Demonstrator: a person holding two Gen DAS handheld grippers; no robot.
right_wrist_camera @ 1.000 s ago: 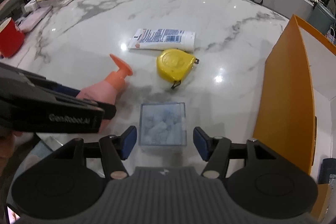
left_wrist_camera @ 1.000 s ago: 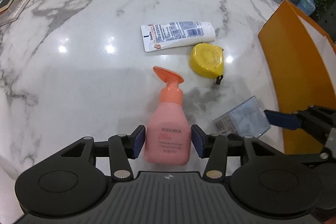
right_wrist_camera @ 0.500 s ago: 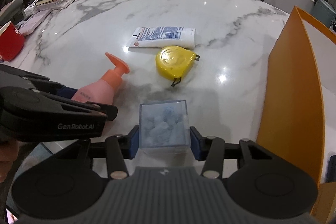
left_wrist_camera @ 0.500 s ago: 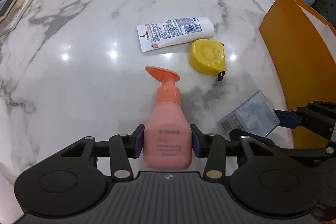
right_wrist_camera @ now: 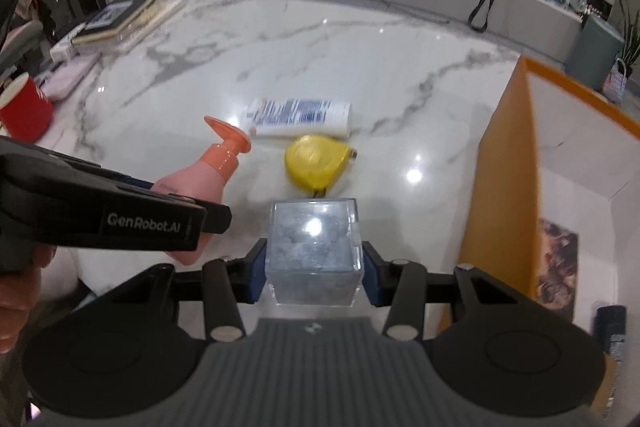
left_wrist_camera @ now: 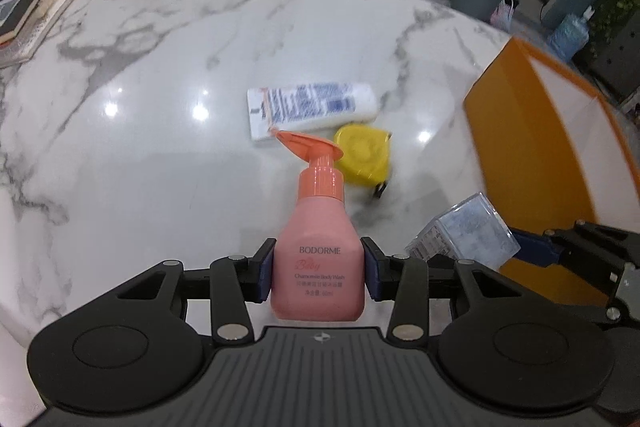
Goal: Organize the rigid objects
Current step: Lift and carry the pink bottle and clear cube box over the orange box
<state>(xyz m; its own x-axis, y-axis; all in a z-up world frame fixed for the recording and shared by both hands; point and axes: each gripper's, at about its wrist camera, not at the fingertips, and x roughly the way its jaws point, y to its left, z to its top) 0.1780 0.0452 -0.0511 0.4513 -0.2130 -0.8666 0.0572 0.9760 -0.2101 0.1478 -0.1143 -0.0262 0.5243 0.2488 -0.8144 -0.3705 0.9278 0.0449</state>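
Left gripper (left_wrist_camera: 319, 273): we see the jaws pinching the pink body wash bottle (left_wrist_camera: 318, 255) at its lower body, one blue pad on each flank, label facing the camera.
Body wash bottle: held upright between the jaws, its orange pump head pointing toward 11 o'clock in the left wrist view; it appears lifted off the worktop (left_wrist_camera: 160, 155). From the right wrist view we see the same bottle (right_wrist_camera: 196, 183) at 9 o'clock, half hidden behind the left gripper's black body.
Right gripper (right_wrist_camera: 315, 273): we see its jaws pinching the clear plastic box (right_wrist_camera: 315, 251), pads pressed against the left and right walls.
Clear plastic box: sits squarely between the jaws, filled with pale bluish-white pieces we cannot identify; a light glares on its top face. In the left wrist view it shows at 3 o'clock (left_wrist_camera: 466, 231), tilted.
Yellow tape measure (right_wrist_camera: 314, 161): lies on the worktop just past the box, at 12 o'clock from the right jaws.
White tube (right_wrist_camera: 300, 117): lies on its side beyond the tape measure, close to it, printed back upward; we cannot tell whether they touch.
Orange bin (right_wrist_camera: 504, 163): stands at 3 o'clock of both views, with a tall orange wall and a white inside.
Red cup (right_wrist_camera: 24, 107): at the worktop's edge, 9 o'clock in the right wrist view.
Books (right_wrist_camera: 120, 17): stacked at 10 o'clock, well apart from the grippers.
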